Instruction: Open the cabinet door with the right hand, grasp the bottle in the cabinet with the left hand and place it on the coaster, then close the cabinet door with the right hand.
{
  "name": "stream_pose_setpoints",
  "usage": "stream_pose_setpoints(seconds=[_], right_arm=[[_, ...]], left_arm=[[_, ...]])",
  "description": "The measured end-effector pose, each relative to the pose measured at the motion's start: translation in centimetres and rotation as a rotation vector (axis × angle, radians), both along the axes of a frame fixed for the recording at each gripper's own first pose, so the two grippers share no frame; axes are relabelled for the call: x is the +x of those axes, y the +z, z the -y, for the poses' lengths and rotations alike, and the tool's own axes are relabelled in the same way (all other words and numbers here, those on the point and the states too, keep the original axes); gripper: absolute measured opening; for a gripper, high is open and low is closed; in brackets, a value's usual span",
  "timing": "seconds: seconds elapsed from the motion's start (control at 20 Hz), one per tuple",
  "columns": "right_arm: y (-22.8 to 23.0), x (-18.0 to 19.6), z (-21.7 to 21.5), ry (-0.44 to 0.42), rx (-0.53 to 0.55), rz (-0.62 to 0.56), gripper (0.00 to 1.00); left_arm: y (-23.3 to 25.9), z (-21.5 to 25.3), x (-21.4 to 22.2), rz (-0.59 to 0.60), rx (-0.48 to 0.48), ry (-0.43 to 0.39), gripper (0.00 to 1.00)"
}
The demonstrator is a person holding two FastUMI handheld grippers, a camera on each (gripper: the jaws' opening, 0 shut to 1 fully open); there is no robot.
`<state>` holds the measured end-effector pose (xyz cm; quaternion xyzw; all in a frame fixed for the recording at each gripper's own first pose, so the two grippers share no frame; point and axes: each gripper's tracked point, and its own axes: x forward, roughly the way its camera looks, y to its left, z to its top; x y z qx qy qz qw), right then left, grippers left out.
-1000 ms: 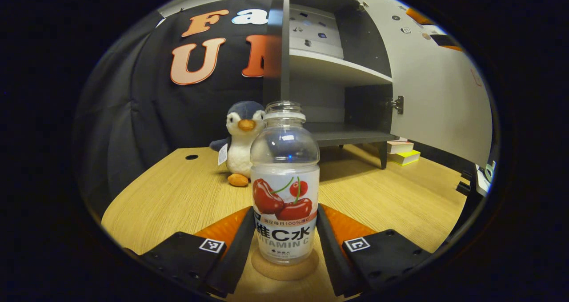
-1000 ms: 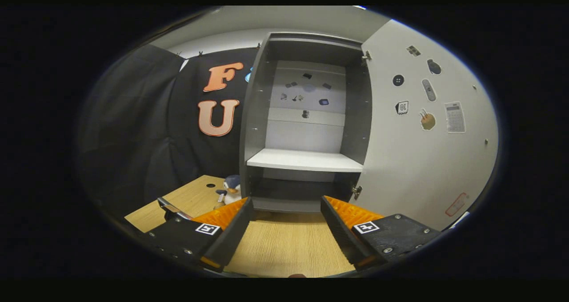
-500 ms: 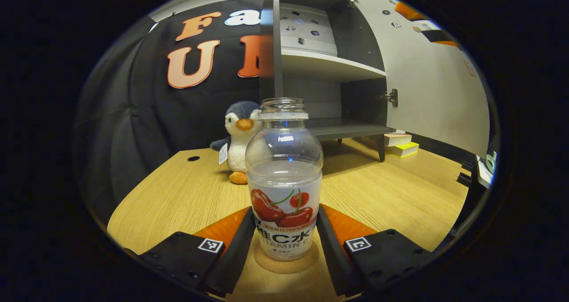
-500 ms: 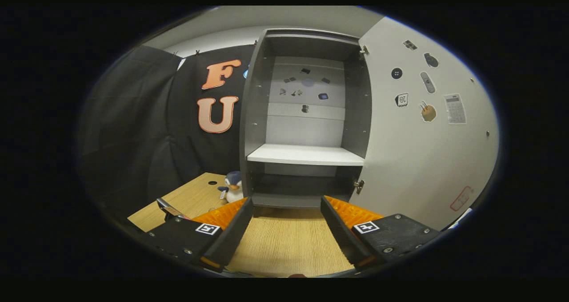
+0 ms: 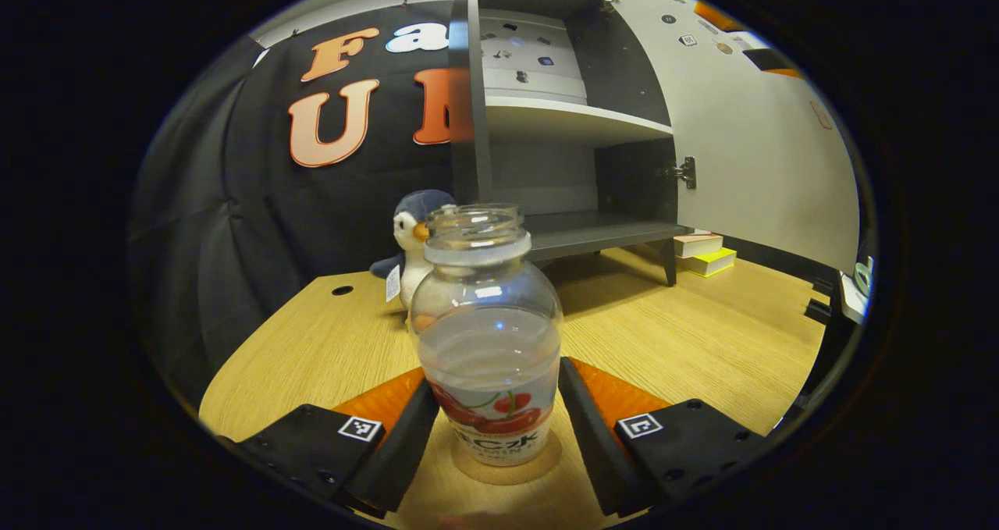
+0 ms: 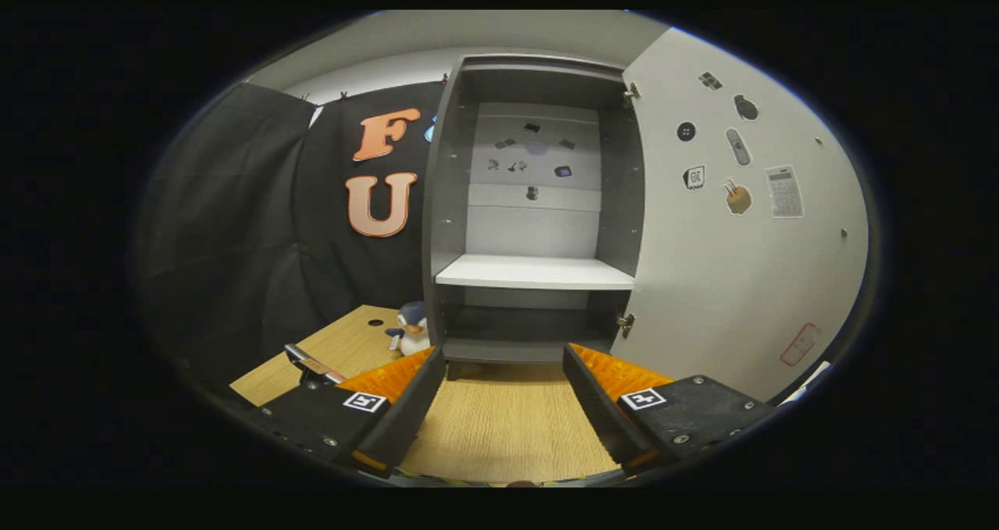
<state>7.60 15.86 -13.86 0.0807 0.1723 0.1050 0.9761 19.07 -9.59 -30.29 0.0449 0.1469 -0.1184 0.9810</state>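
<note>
Left gripper view has the bottle at its centre, standing on the round coaster on the wooden table. It has no cap, holds clear liquid, and carries a cherry label low on its body. The left gripper has a finger on either side of the bottle's lower part; the fingers sit very close to it, but I cannot tell whether both press on it or a thin gap remains. Just behind the bottle a plush penguin sits on the table, partly hidden by the bottle's neck. Farther back stands the grey cabinet, its white door swung wide to the right, with a white shelf across its middle. A few books lie on the table beside the cabinet's leg.

Right gripper view looks straight into the cabinet; the door carries several small stickers. The right gripper is spread wide with nothing between its fingers, held above the table well short of the cabinet. The penguin shows at the cabinet's lower left.
</note>
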Motion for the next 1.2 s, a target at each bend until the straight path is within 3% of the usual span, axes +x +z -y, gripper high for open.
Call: stream_pose_setpoints(seconds=[0.35,0.6,0.9,0.95,1.15,1.2], right_arm=[[1.1,-0.8,0.4,0.003,-0.001,0.020,0.94],[2.8,-1.4,1.9,-0.022,0.009,0.057,0.94],[5.6,-3.1,6.6,-0.082,0.020,0.109,0.93],[5.9,-3.5,7.6,-0.093,0.023,0.114,0.97],[6.9,-5.1,11.8,-0.137,0.016,0.127,0.93],[7.2,-5.5,12.7,-0.146,0.013,0.134,0.97]], left_arm=[[2.1,-0.6,0.9,0.028,0.001,0.037,0.96],[6.2,-0.4,1.6,0.077,-0.035,0.046,0.96],[12.0,0.0,1.3,0.141,-0.061,0.063,0.96],[13.4,0.3,1.1,0.159,-0.070,0.066,0.95],[18.0,1.0,0.2,0.199,-0.084,0.082,0.96],[19.2,1.3,-0.1,0.204,-0.097,0.088,0.94]])
